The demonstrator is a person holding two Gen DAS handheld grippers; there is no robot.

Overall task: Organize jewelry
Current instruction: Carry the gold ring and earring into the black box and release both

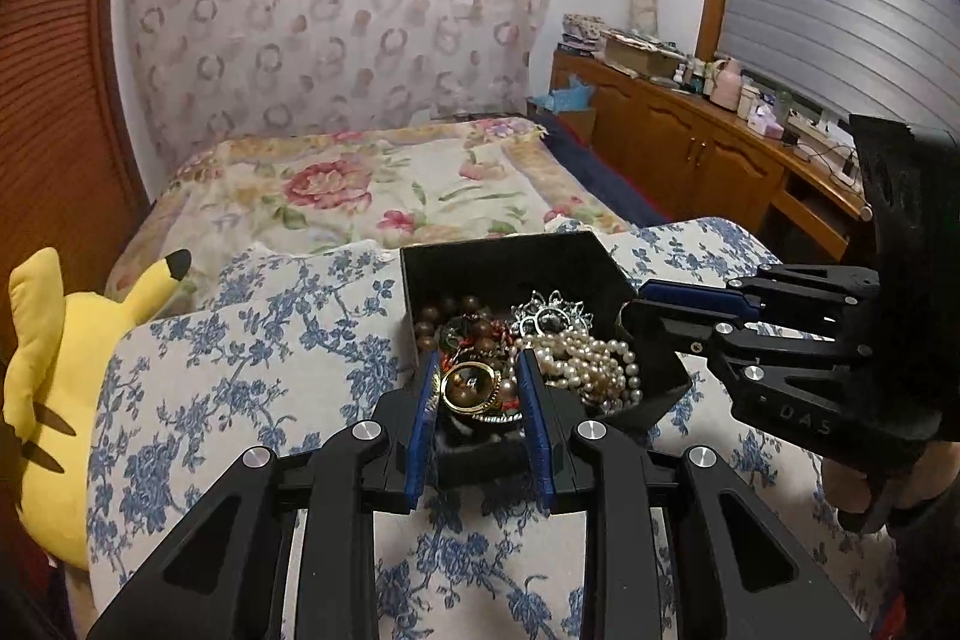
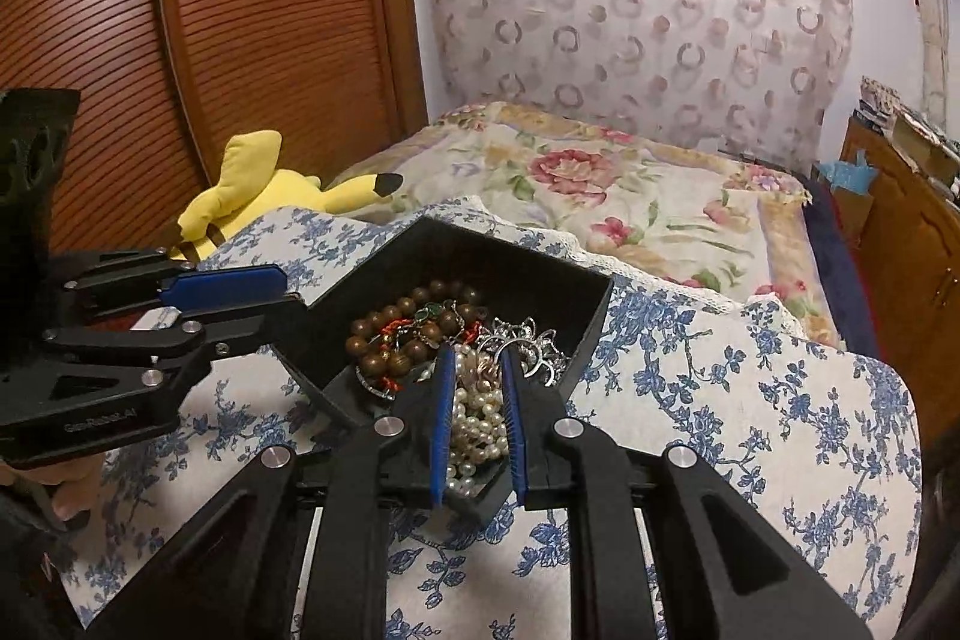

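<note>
"DAS" is read on the right gripper (image 1: 636,307) body in the left wrist view, and a faint "GenRobot.AI" on the left gripper (image 2: 288,298). A black hexagonal jewelry box (image 1: 510,268) is seen resting on a blue-floral cushion (image 1: 240,370), crammed with a pearl necklace (image 1: 594,358), brown wooden beads (image 2: 384,328), a silver brooch (image 1: 549,313) and a gold ring (image 1: 471,385). Both sets of blue-padded jaws are held spread above the box contents, nothing pinched.
</note>
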